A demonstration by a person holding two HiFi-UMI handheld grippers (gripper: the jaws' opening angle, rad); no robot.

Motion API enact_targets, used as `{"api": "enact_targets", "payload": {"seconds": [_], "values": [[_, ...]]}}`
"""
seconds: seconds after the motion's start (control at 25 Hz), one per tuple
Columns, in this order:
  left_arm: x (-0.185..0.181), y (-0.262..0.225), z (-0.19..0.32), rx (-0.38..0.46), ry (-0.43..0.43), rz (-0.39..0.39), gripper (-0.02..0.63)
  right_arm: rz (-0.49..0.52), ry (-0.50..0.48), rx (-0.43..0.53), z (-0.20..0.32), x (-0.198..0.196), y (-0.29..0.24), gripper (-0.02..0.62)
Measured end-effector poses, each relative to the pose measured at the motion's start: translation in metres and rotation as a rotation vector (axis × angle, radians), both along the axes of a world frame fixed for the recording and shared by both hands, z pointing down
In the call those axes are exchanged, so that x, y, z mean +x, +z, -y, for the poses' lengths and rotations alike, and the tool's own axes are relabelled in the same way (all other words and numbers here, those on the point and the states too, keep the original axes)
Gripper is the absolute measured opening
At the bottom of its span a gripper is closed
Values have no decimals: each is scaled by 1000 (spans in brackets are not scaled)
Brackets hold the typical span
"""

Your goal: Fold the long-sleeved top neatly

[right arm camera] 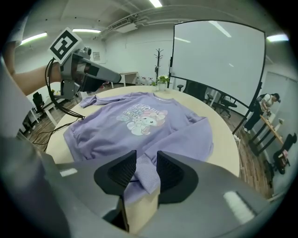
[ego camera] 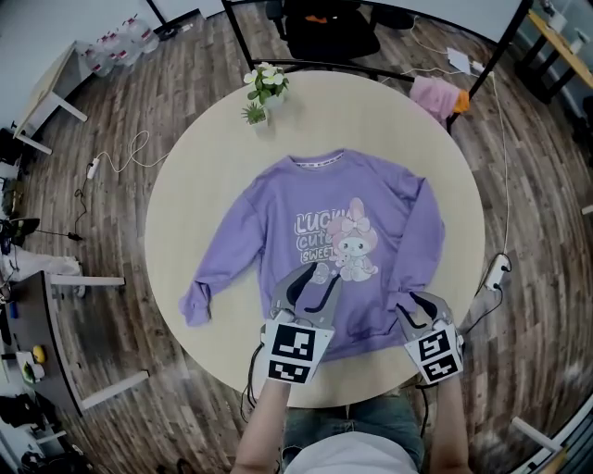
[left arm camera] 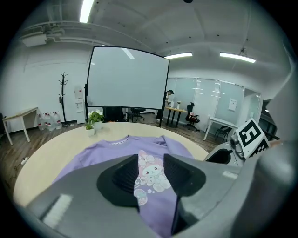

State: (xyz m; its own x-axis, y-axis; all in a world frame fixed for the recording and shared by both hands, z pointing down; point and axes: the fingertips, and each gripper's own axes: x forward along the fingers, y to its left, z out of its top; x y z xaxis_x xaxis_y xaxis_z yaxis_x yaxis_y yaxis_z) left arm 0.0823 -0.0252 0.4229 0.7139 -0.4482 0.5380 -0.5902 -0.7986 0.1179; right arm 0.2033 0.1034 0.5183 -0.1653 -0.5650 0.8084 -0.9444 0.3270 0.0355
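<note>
- Head view: round beige surface (ego camera: 185, 185) on a wood floor (ego camera: 111, 111). The purple long-sleeved top (ego camera: 306, 231) lies flat on it, print up, collar toward the far side.
- Plant (ego camera: 264, 93) stands at the far rim, apart from the collar. The sleeve on the person's left runs out toward that rim. The hem lies near the person's edge. Bare surface shows left, right and beyond the collar.
- Cables (ego camera: 111, 162) trail on the floor at left, and a black chair (ego camera: 324, 28) stands past the far rim.
- Left tool (ego camera: 318, 276) is over the lower print; right tool (ego camera: 419, 304) is at the hem's right corner.
- Left gripper view: left tool (left arm camera: 151, 162) is released, jaws apart, with the print showing through the gap. A white screen (left arm camera: 128, 81) stands behind the surface.
- Right gripper view: right tool (right arm camera: 145, 160) has its jaws apart. The right sleeve cuff (right arm camera: 145, 175) lies between them at the surface edge, not seen clamped.
</note>
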Motion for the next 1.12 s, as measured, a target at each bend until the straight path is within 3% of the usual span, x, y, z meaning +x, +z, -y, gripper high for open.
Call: {"api": "enact_targets", "payload": {"seconds": [0.32,0.52,0.84,1.0,1.12], "values": [[3,16,-21,-38,20,24,174,-63,-120,-85,-18,-7,36,193],[0,24,-26,-51,15,33,174,-86,-136,-127,-23,-8,53,208],[-6,30,-31,-70,-6,42,174,12,-30,-120,-21,1,60,145],[-10,34,-32,-81,-21,42,174,105,65,-91,-19,12,59,51],[-12,36,-32,-87,-32,41,174,173,116,-72,-20,15,55,49]]}}
